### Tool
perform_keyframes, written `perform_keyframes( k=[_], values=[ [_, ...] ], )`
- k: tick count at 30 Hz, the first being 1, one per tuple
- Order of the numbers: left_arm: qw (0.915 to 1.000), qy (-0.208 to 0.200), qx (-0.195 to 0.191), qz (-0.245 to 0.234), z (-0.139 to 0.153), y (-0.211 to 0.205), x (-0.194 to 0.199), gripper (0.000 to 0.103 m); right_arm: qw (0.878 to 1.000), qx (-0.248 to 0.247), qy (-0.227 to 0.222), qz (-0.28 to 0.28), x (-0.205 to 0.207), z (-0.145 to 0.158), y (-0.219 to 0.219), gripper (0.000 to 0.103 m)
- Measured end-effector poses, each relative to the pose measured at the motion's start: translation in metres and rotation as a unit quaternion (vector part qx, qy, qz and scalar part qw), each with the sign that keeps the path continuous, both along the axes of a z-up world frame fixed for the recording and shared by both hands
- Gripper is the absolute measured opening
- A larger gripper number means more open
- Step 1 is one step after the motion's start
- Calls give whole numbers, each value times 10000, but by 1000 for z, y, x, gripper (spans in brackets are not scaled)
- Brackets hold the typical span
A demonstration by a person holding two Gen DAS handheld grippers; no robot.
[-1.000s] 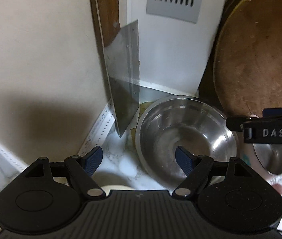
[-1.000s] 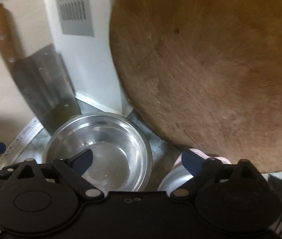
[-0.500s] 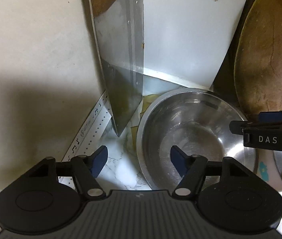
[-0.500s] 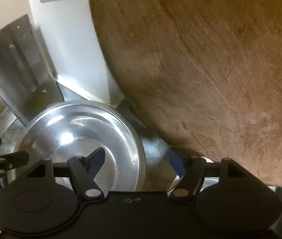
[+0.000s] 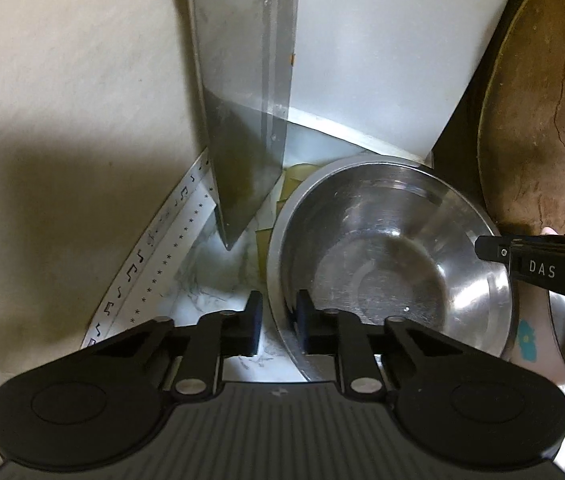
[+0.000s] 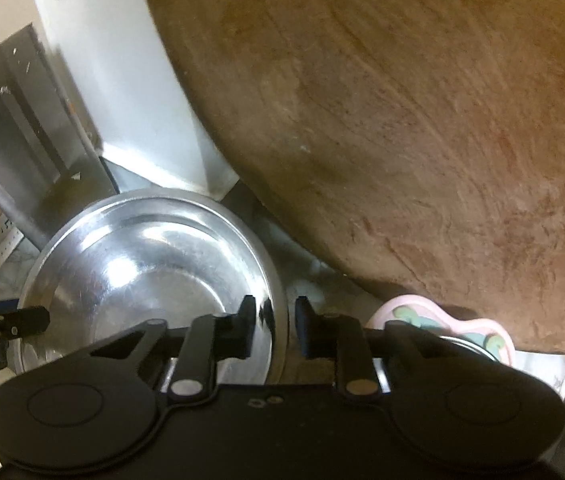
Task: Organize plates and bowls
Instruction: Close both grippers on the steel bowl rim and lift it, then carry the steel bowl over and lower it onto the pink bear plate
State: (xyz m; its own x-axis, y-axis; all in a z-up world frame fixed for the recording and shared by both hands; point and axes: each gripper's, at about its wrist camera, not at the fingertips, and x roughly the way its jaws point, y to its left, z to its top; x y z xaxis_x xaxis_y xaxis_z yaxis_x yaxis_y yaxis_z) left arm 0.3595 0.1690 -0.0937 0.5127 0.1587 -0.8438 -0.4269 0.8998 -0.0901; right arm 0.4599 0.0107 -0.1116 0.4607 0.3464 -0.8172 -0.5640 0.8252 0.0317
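A large steel bowl (image 5: 394,264) sits on the marble counter in the corner; it also shows in the right wrist view (image 6: 154,264). My left gripper (image 5: 279,322) is shut on the bowl's near left rim, one finger outside, one inside. My right gripper (image 6: 274,326) is shut on the bowl's right rim; its body shows at the right of the left wrist view (image 5: 542,270). A small pink and white bowl with a steel liner (image 6: 454,326) stands to the right, beside the big bowl (image 5: 530,344).
A cleaver (image 5: 242,120) leans against the wall, tip down, just left of the steel bowl. A big round wooden chopping board (image 6: 402,120) leans upright behind and right. A white box (image 5: 370,48) stands in the corner. A patterned strip (image 5: 154,256) runs along the wall's foot.
Both grippers moved forward and down to the steel bowl and closed from wide open onto its rim, left on the left side, right on the right side.
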Motion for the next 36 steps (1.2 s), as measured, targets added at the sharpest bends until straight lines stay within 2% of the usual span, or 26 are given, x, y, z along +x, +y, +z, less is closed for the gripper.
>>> perform_keyframes(
  k=[7,12,18,28,36],
  values=[
    [9998,-93,181,-35,10,-7,-5,12,9999,92,-62,-132,-5,10,-9,12],
    [9998,-147,158,3,20,-6,-13,12,9996,206,-52,-178,-14,23,-17,11],
    [9995,-247,140,-163,43,-14,-35,12,9989,335,-5,-322,-36,50,-34,11],
    [9977,-474,158,-463,76,-41,-88,12,9974,414,-262,-530,-97,92,-70,11],
    [9955,-504,189,-781,77,-67,-135,12,9963,448,-311,-670,-148,98,-100,10]
  ],
)
